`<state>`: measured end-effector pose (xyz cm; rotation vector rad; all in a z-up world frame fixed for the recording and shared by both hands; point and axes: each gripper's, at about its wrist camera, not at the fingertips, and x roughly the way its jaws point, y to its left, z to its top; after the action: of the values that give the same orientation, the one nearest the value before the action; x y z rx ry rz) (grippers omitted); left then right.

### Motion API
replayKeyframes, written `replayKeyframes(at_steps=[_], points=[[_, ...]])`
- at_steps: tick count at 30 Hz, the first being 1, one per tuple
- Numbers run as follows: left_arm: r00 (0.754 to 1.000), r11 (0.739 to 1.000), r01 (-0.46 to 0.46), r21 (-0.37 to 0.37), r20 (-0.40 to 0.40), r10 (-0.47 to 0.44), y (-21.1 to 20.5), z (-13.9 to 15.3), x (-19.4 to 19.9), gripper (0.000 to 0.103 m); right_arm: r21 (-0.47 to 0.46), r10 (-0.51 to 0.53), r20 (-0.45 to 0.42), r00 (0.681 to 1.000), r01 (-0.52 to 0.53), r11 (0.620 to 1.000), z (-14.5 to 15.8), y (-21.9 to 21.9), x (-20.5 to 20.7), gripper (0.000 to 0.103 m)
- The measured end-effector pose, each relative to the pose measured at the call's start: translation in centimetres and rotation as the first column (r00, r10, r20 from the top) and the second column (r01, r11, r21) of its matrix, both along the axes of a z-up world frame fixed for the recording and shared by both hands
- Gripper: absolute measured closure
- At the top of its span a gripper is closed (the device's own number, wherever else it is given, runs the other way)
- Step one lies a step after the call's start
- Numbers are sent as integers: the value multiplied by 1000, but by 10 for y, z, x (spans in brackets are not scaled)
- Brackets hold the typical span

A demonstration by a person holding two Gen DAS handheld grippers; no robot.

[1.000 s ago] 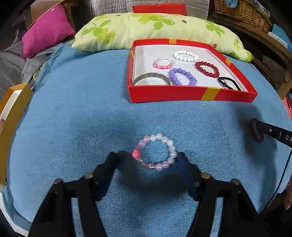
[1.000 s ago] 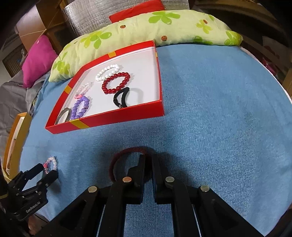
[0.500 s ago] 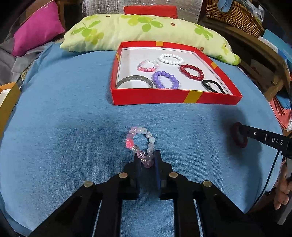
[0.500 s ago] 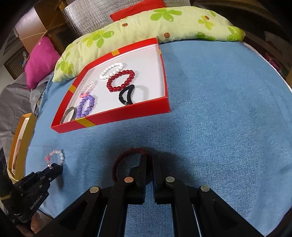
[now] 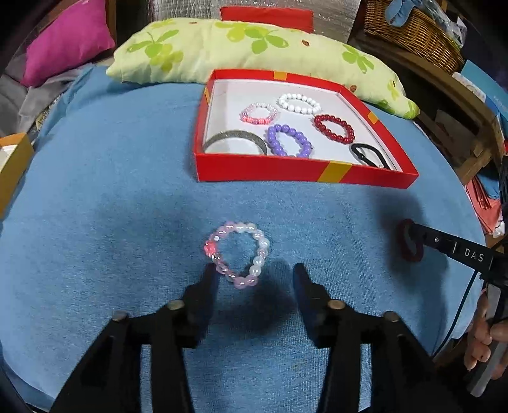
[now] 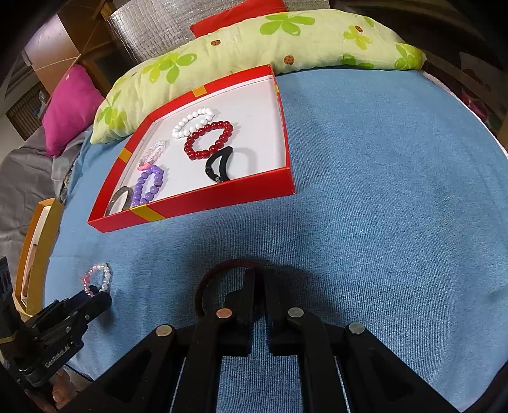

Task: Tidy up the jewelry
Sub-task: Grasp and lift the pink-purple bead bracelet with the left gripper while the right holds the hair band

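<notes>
A pink and white bead bracelet (image 5: 236,254) lies on the blue cloth, just ahead of my open left gripper (image 5: 254,274), touching its left fingertip (image 5: 209,270). It also shows in the right wrist view (image 6: 96,279). My right gripper (image 6: 258,278) is shut on a dark red hair tie (image 6: 219,273), seen in the left wrist view (image 5: 409,240) too. The red box (image 5: 301,170) holds several bracelets and a black hair tie (image 5: 370,154).
A green flowered pillow (image 5: 254,47) lies behind the box. An orange box (image 5: 12,159) stands at the left edge. A wicker basket (image 5: 412,28) is at the back right. A pink cushion (image 5: 66,38) is at the back left.
My left gripper shut on the bead bracelet half a second ago and has now opened, leaving it on the cloth. My right gripper stays shut on the red hair tie.
</notes>
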<state>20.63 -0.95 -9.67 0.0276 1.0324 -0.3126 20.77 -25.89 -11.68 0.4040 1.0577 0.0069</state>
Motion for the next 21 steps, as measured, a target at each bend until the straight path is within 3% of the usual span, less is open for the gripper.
replayKeyframes(at_steps=[4, 13, 18, 21], points=[[1000, 1000, -20, -9, -3, 20, 7, 0, 4, 49, 12, -3, -1, 1000, 3, 1000, 0, -2, 0, 96], [999, 998, -6, 62, 44, 4, 1, -3, 4, 49, 17, 1, 2, 1000, -2, 1000, 1, -2, -3, 96], [998, 997, 39, 63, 46, -42, -9, -4, 0, 74, 16, 5, 4, 1000, -5, 1000, 1, -2, -5, 95], [996, 996, 67, 63, 50, -71, -16, -4, -2, 81, 19, 4, 4, 1000, -4, 1000, 1, -2, -5, 95]])
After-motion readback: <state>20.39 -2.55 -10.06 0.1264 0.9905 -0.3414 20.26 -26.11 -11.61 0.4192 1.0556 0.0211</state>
